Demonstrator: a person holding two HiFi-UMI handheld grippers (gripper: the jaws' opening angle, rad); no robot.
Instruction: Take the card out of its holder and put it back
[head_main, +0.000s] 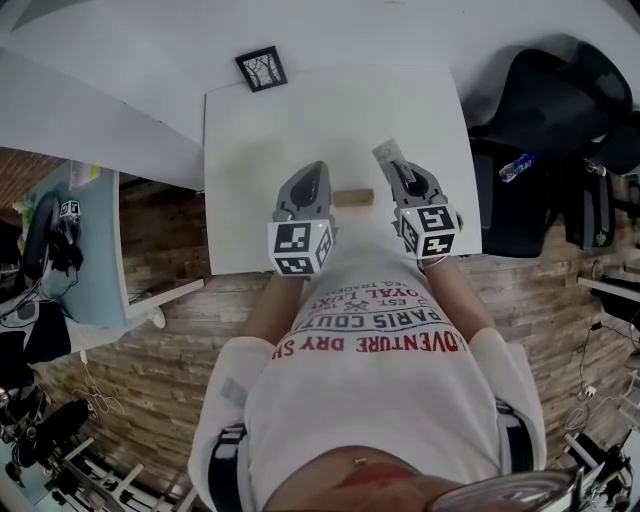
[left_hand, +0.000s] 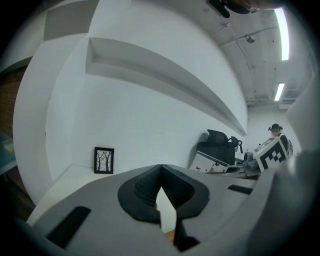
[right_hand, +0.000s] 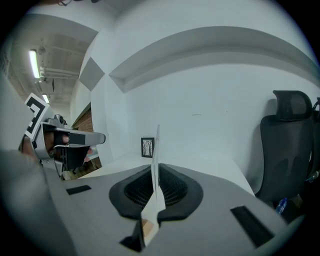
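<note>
Card (right_hand: 157, 145) clamped upright in closed right tool (right_hand: 155, 172).

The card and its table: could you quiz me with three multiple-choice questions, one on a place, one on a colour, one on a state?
1. Where does the small framed picture stand on the white table?
A. at the far edge
B. right by the person's body
C. on top of the holder

2. What colour is the holder lying on the table?
A. blue
B. light wood
C. black

3. What state is the card in?
A. standing in the holder
B. lying flat on the table
C. clamped in the right gripper

Answers: 1 A, the head view shows it at the table's far edge. 2 B, it is a tan wooden block. 3 C, the right gripper view shows the jaws shut on the white card, away from the holder.
</note>
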